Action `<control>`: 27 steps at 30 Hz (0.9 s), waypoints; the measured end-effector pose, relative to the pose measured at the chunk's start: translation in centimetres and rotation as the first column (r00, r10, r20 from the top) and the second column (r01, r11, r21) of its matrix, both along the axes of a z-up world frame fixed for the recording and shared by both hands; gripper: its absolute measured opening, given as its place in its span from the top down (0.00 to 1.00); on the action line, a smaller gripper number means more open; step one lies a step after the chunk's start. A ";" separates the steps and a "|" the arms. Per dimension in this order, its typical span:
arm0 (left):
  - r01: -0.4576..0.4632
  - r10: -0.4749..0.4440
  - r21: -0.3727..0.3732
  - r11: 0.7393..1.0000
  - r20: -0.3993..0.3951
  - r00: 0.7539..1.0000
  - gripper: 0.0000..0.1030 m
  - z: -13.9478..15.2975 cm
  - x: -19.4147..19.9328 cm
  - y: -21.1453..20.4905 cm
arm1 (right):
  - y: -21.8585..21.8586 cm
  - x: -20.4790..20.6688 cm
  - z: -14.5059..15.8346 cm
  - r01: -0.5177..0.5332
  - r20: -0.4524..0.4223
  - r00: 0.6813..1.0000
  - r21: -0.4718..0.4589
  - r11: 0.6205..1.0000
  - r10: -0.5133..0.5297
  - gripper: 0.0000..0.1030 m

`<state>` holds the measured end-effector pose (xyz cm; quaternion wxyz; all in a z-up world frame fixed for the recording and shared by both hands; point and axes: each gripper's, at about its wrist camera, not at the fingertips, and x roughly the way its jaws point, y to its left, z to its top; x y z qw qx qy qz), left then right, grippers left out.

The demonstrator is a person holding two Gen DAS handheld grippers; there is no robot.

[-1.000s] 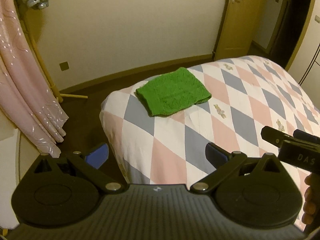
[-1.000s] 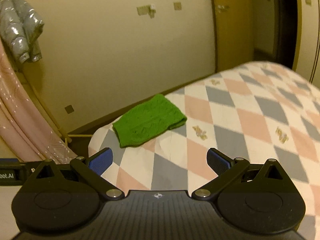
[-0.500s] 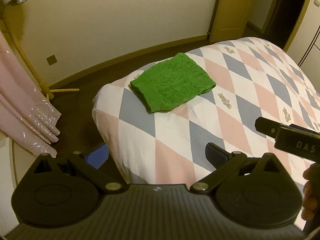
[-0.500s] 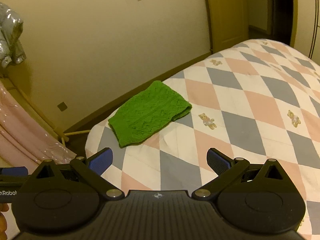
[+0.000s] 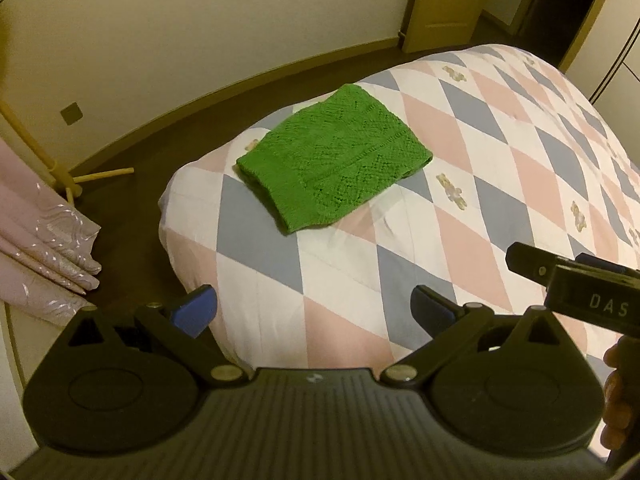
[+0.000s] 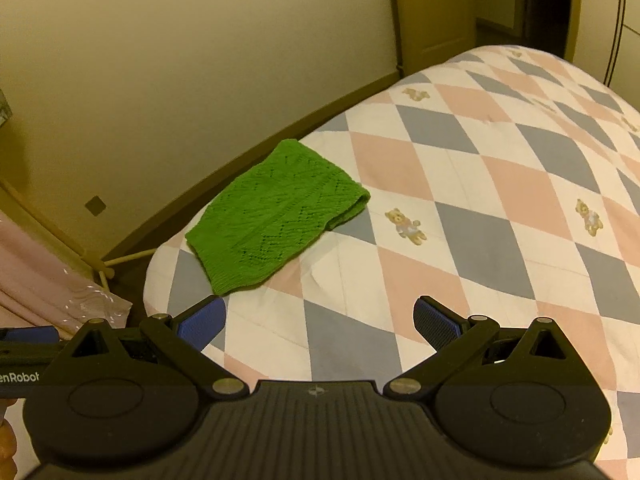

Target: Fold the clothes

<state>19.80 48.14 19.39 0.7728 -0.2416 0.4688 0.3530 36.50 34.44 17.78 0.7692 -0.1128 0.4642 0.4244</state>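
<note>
The green knitted garment (image 5: 334, 166) is seen folded into a flat rectangle, and it is laid on the bed (image 5: 500, 184) near the far left corner of the quilt. The quilt is patterned with pink, grey and white diamonds and small bears. Both grippers are held above the near part of the bed, well apart from the garment.

In the left wrist view the left gripper (image 5: 314, 308) is shown released, with its blue pads wide apart and nothing between them. At the right edge of this view the right gripper (image 5: 576, 284) is seen from the side, together with part of the hand (image 5: 618, 396) that holds it. A pink curtain (image 5: 44, 256) and the foot of a wooden stand (image 5: 86, 178) are seen at the left, on the dark floor.

In the right wrist view the garment (image 6: 276, 216) is seen from further right, and its folded edge on the right side is better visible. The right gripper (image 6: 320, 324) is also released and empty. A blue pad of the left gripper (image 6: 28, 334) is seen at the left edge.
</note>
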 end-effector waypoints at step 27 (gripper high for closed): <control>0.040 -0.042 -0.040 0.998 -0.050 0.998 0.01 -3.2 3.2 5.8 | 5.7 2.2 -2.8 0.028 -0.053 0.998 -0.055 0.998 -0.030 0.00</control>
